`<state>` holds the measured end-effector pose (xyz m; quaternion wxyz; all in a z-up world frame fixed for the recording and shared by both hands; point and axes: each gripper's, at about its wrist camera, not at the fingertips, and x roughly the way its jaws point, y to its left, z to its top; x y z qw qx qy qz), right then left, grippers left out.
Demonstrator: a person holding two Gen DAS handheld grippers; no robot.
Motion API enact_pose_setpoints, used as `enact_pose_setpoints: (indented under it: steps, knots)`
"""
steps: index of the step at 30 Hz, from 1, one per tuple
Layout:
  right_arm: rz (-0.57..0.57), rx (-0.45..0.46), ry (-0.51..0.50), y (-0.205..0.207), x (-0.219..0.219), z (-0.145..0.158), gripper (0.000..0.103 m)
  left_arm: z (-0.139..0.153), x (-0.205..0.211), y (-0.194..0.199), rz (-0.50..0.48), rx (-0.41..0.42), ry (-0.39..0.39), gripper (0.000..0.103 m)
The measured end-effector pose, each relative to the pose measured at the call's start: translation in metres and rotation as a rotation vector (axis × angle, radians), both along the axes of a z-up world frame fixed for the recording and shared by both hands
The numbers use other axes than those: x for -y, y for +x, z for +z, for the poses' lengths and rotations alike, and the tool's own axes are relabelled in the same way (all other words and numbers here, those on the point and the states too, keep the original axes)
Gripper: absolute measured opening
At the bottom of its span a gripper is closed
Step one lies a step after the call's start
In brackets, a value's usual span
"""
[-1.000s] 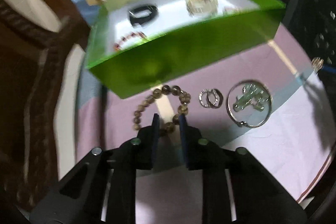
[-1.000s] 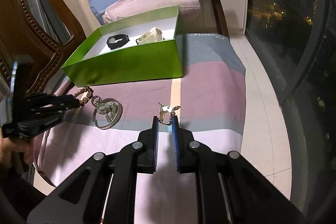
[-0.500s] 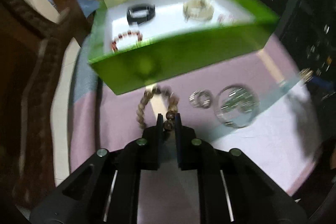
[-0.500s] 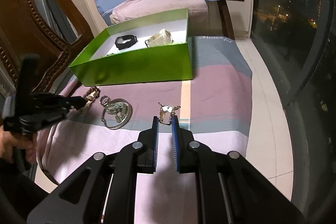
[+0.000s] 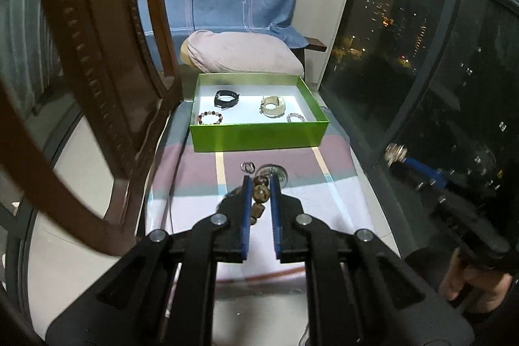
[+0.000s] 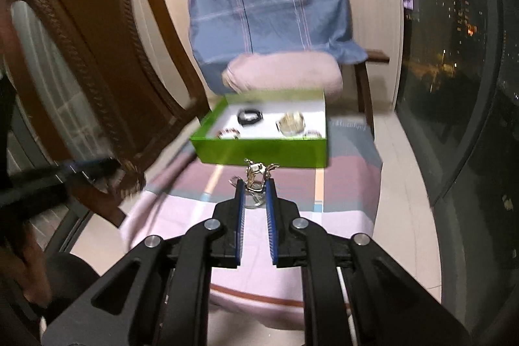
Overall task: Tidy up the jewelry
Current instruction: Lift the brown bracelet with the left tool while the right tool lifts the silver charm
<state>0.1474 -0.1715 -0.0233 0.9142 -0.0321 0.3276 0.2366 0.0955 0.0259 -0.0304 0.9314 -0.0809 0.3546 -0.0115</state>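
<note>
A brown bead bracelet (image 5: 260, 194) is held up between the nearly closed left gripper (image 5: 259, 184). A gold trinket (image 6: 256, 175) is pinched by the right gripper (image 6: 254, 187). Either could be dropped short of the green box (image 5: 258, 140) if squeezed loosely

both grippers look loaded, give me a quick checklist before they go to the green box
1. Left gripper grip: brown bead bracelet sits between the fingers, lifted off the cloth. Ok.
2. Right gripper grip: gold metal piece sticks up between the fingertips. Ok, though only its lower end looks pinched.
3. Green box open: no lid, inside visible. Ok.
4. Free landing spot: black band, cream bracelet and two bead bracelets inside, white floor bare in the middle. Ok.
5. Items left on the cloth: small rings and a large hoop. Not ok, still to collect.
</note>
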Motion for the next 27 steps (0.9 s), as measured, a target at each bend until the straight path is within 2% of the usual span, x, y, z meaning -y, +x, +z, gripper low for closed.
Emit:
enact_pose_setpoints:
  steps: [6,17,27]
  knots:
    - [0.010,0.049,0.012,-0.037,0.001,0.025,0.013,0.005,0.006,-0.022,0.000,0.019,-0.016,0.011]
    - [-0.015,0.073,0.004,-0.068,0.007,0.032,0.013,0.012,0.008,-0.045,-0.005,0.043,-0.014,0.011]
    - [-0.016,0.084,0.002,-0.079,0.008,0.037,0.013,0.012,0.010,-0.054,-0.012,0.048,-0.006,0.011]
